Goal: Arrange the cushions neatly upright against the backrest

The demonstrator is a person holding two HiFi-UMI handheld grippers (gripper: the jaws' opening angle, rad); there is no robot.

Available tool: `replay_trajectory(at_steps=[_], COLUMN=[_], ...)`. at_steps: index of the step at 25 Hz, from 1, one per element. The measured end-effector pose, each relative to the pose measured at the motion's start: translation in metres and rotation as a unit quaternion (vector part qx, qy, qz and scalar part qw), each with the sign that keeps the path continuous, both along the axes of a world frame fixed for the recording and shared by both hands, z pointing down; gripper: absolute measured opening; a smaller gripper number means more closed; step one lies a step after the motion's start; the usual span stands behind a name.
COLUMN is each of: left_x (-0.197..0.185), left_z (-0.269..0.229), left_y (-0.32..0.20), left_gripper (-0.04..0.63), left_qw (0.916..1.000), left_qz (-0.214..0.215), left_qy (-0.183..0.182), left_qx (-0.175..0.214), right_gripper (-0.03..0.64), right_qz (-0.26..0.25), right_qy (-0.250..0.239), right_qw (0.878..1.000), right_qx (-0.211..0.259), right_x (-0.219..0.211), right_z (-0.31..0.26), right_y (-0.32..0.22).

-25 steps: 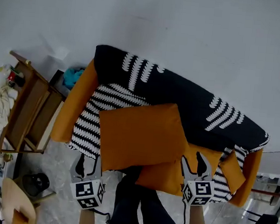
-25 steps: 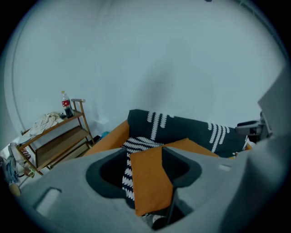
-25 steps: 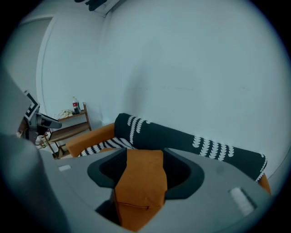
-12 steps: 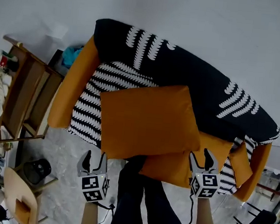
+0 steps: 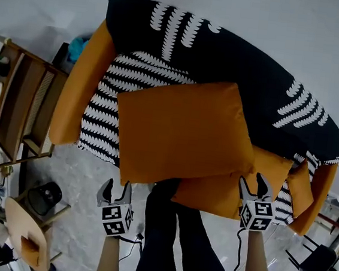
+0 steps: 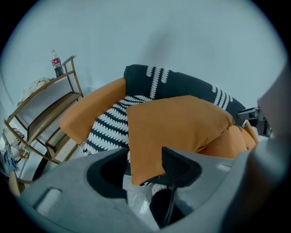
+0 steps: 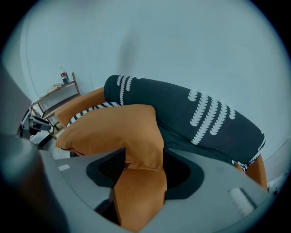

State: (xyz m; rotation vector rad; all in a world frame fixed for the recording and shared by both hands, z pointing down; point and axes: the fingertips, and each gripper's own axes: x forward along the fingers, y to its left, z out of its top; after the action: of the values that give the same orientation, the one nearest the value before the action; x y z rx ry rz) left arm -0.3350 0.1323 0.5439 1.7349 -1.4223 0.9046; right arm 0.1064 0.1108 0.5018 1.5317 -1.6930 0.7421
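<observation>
Left gripper (image 5: 116,187) has its jaws spread with nothing pinched. In its own view the near-left corner of the large flat orange fabric cushion (image 5: 179,130) sits in the gap between them, but the pads do not press on it, and from the head view I read the tips as just short of that corner. Right gripper (image 5: 254,184) is also spread wide and empty. Its tips are at the near edge of the second orange cushion (image 5: 211,193), which lies partly under the large one and pokes out at the near right. The large cushion lies flat on the black-and-white striped seat cover (image 5: 108,113), with its long axis running along the sofa and its far edge close under the black backrest with white leaf print (image 5: 237,67). So the thing I want is straight ahead of and between my two grippers, the left one nearer its corner and the right one lined up on the lower cushion instead. I judge the next move is to take the large cushion by its near edge and tip it up and away onto the backrest. A third, smaller orange cushion (image 5: 299,187) leans by the right armrest, well clear of both grippers. The orange left armrest (image 5: 77,92) and the wooden shelf rack (image 5: 21,110) are off to the left and out of the way. The person's dark-trousered legs (image 5: 171,234) stand between the grippers, near the sofa front, and limit how low I can come in.
</observation>
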Motion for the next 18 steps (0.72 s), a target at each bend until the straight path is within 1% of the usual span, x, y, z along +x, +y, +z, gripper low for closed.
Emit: replay_trajectory(at_steps=[5,10,13,18], left_x=[-0.003,0.002,0.004,-0.006], left_z=[0.034,0.062,0.075,0.094], left_y=[0.02,0.04,0.044,0.037], left_gripper=[0.253,0.26,0.264,0.264], left_qw=[0.9989,0.997,0.996,0.9955], left_qz=[0.008,0.013,0.011,0.003], left_qy=[0.002,0.001,-0.002,-0.003], left_qx=[-0.046,-0.077,-0.088,-0.094], right_gripper=[0.261,0.261,0.258,0.256], right_qz=[-0.002,-0.011,-0.014,-0.026], right_qy=[0.006,0.005,0.004,0.008], right_qw=[1.0,1.0,0.999,0.999], right_qx=[-0.017,-0.028,-0.033,-0.037], right_x=[0.006,0.011,0.014,0.005], right_z=[0.017,0.035,0.041,0.057], right_y=[0.003,0.011,0.012,0.006])
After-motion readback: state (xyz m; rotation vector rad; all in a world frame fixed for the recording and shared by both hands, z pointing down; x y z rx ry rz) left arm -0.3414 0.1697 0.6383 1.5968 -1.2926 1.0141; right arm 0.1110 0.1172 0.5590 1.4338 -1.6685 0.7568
